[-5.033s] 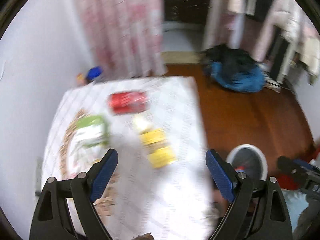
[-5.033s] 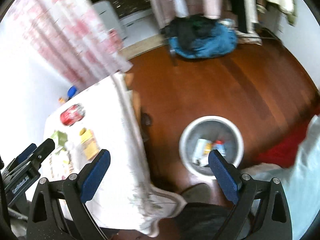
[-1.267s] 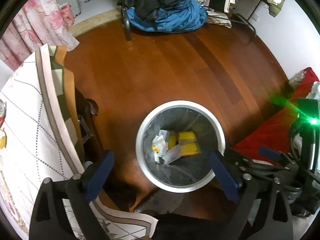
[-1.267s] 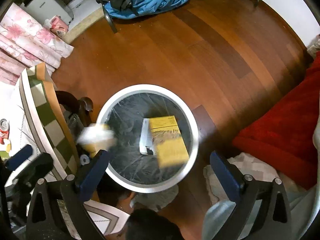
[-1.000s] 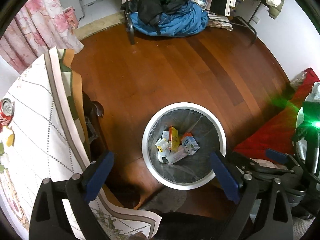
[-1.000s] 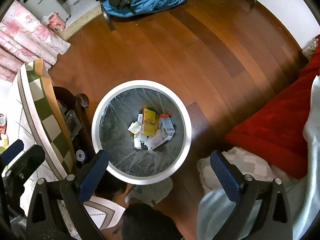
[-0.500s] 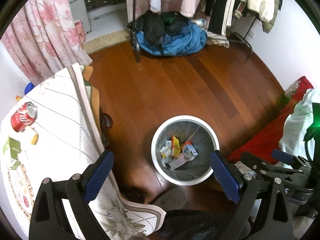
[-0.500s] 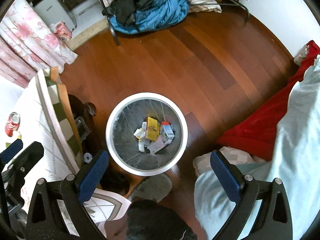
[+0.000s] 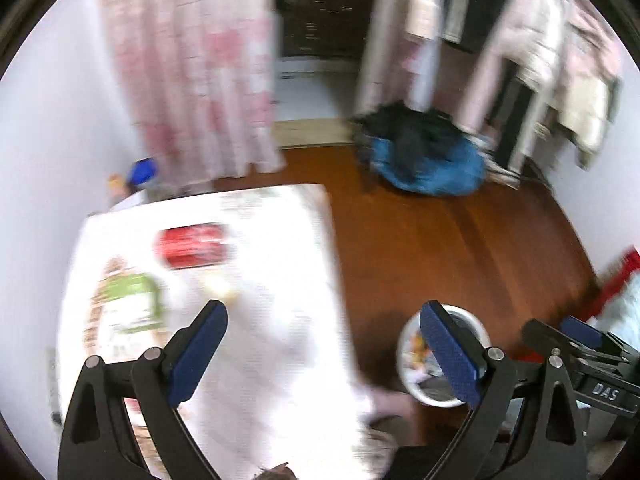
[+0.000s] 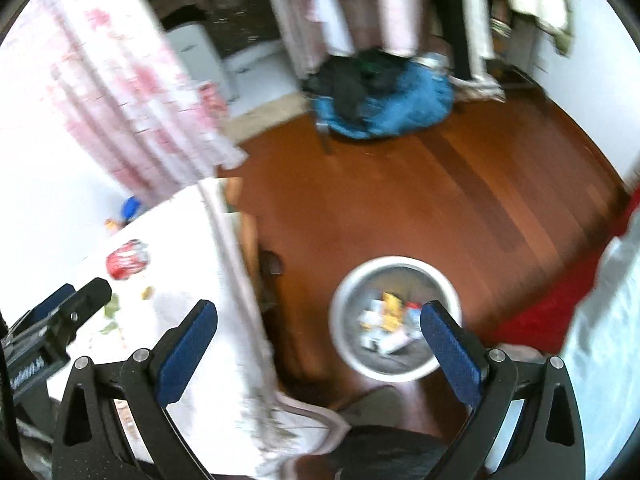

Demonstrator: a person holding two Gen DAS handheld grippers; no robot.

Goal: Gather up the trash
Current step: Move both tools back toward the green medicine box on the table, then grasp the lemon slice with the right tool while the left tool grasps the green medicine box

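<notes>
A red can (image 9: 194,246) lies on the white-clothed table (image 9: 276,360); it also shows in the right wrist view (image 10: 127,259). A green and white packet (image 9: 128,306) and a small yellow scrap (image 9: 222,290) lie near it. The white-rimmed bin (image 10: 394,320) stands on the floor with several cartons inside; its rim shows in the left wrist view (image 9: 406,344). My left gripper (image 9: 322,346) is open and empty above the table's right part. My right gripper (image 10: 318,346) is open and empty, above the floor between table and bin.
A blue and black heap of clothes (image 10: 380,100) lies on the wooden floor (image 10: 460,200) at the back. Pink flowered curtains (image 9: 192,72) hang behind the table. A red rug (image 10: 556,308) and white fabric lie at the right. Both views are blurred.
Both grippers have swung up and left, away from the bin toward the table. The left wrist view now faces the table with the can and packet. Both stay open and empty.
</notes>
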